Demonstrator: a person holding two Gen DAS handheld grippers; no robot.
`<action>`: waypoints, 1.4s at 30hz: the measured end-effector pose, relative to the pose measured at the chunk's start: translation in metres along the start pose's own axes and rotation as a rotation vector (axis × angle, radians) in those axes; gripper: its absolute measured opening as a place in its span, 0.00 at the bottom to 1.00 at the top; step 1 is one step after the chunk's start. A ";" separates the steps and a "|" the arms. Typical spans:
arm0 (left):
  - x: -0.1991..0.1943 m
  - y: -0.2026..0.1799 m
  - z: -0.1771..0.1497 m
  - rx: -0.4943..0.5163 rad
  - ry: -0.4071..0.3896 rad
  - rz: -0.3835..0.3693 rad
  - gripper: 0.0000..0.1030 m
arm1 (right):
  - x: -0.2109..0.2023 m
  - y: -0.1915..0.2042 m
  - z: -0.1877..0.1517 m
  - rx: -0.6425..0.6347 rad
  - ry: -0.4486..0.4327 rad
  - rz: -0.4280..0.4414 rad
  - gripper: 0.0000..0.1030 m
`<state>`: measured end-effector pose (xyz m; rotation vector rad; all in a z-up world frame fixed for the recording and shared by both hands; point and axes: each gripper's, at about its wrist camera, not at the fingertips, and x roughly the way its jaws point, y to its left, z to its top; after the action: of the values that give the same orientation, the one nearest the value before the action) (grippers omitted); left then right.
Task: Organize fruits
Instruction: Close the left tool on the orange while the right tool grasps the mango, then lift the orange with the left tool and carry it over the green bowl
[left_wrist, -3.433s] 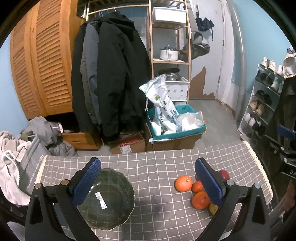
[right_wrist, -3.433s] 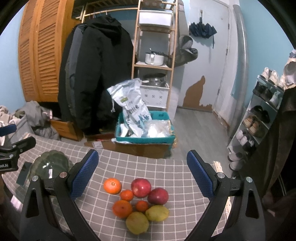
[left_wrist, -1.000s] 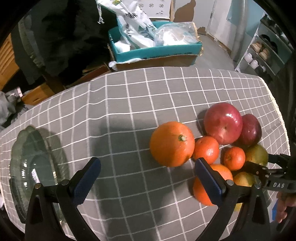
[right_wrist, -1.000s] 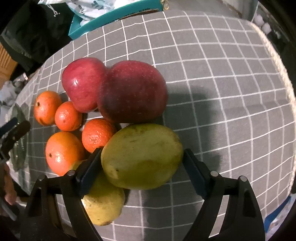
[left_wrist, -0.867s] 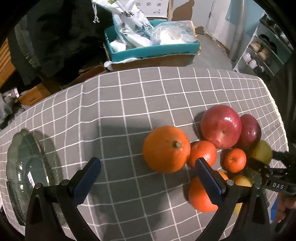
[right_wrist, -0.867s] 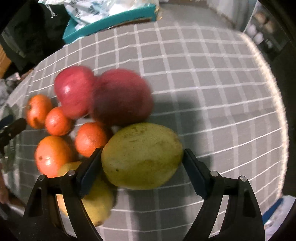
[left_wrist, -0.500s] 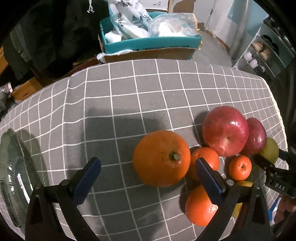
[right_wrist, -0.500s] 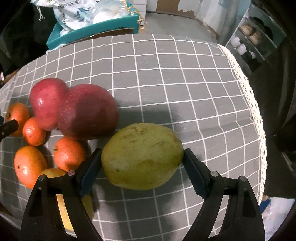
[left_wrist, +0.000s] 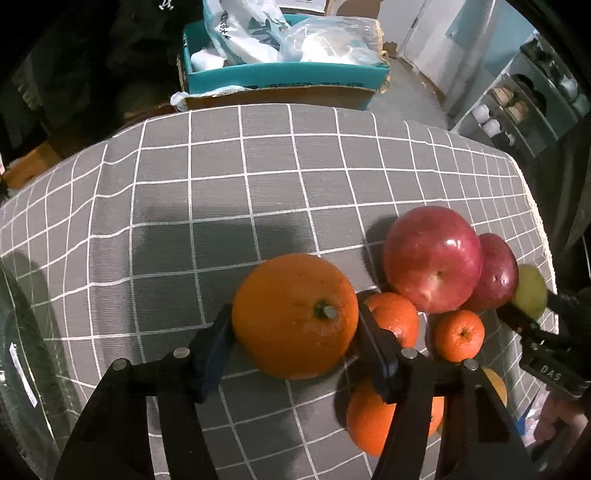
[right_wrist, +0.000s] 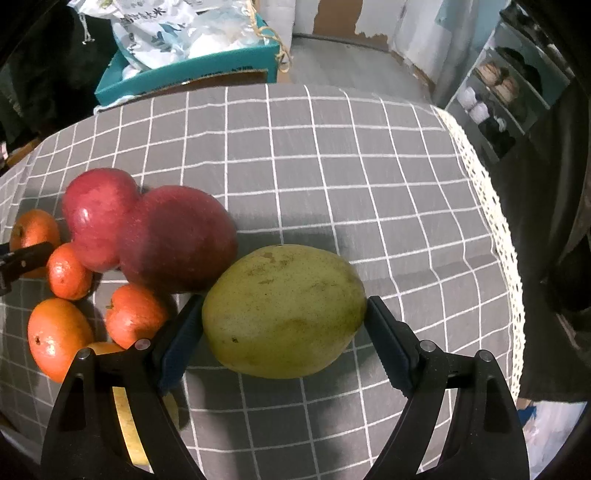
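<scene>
Left gripper (left_wrist: 295, 332) now closed on round orange (left_wrist: 295, 315), right gripper (right_wrist: 284, 332) gripping speckled pear (right_wrist: 284, 312)

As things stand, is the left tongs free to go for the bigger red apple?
Probably not: the left tongs are shut on the large orange. The red apple itself lies uncovered just right of it, so release first.

Grey tablecloth (left_wrist: 221, 192) with white grid lines, bright orange (left_wrist: 295, 314), glossy red apple (left_wrist: 432, 254), yellow-green speckled mango (right_wrist: 284, 312), teal box (left_wrist: 284, 75), black grippers with blue pads (right_wrist: 173, 350)
</scene>
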<state>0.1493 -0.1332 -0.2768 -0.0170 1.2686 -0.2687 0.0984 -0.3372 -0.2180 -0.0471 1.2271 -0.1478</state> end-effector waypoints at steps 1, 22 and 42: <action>-0.002 0.000 0.000 -0.001 -0.001 0.003 0.62 | -0.002 0.001 0.001 -0.003 -0.009 0.001 0.82; -0.088 -0.009 -0.014 0.034 -0.191 0.049 0.62 | -0.075 0.014 0.010 -0.015 -0.213 0.073 0.82; -0.191 -0.004 -0.024 0.017 -0.390 0.019 0.62 | -0.170 0.032 0.015 -0.054 -0.431 0.136 0.82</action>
<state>0.0742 -0.0942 -0.1036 -0.0410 0.8789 -0.2457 0.0595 -0.2823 -0.0573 -0.0402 0.8007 0.0154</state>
